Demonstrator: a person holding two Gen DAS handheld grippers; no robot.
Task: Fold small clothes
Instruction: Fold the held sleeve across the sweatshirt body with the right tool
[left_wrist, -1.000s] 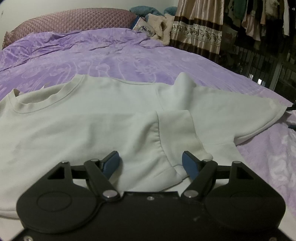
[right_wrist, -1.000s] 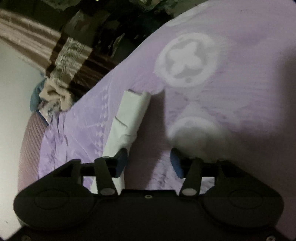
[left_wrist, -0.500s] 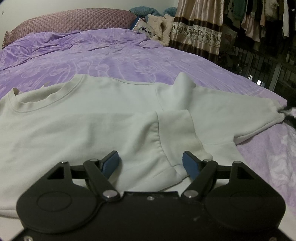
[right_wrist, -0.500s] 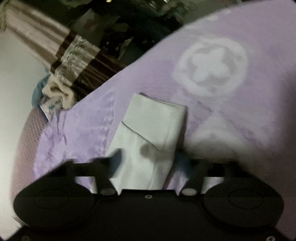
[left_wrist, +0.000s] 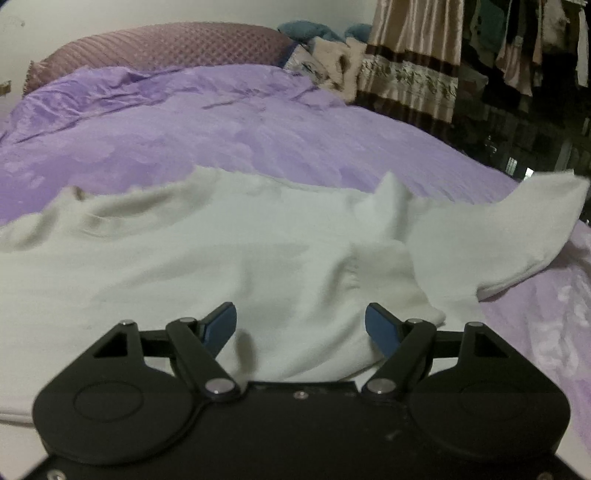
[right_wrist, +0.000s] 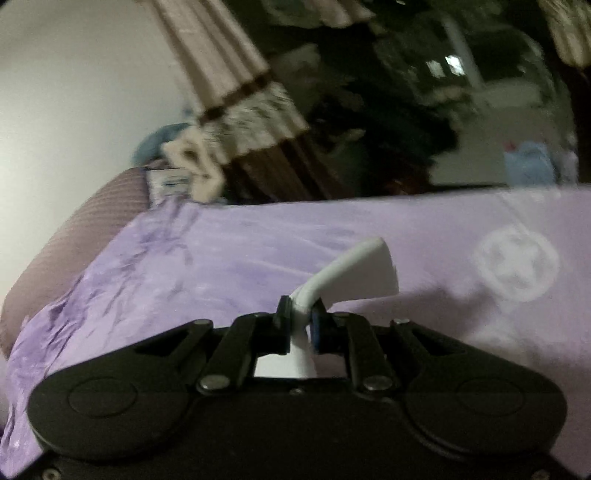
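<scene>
A white sweatshirt (left_wrist: 221, 258) lies spread on the purple bedspread (left_wrist: 221, 129), collar at the left. One sleeve is folded across its body. My left gripper (left_wrist: 301, 325) is open and hovers over the sweatshirt's lower part, holding nothing. The other sleeve (left_wrist: 517, 229) is raised off the bed at the right. My right gripper (right_wrist: 301, 317) is shut on that sleeve's cuff (right_wrist: 354, 269) and holds it above the bedspread (right_wrist: 221, 258).
A quilted mauve headboard (left_wrist: 166, 48) and cushions (left_wrist: 332, 55) stand at the far end of the bed. A patterned curtain (left_wrist: 413, 62) and hanging clothes (left_wrist: 535, 44) are beyond the bed's right edge.
My right gripper closed on the sleeve cuff and lifted it off the bed. The left gripper stayed open and has shifted slightly over the sweatshirt.
</scene>
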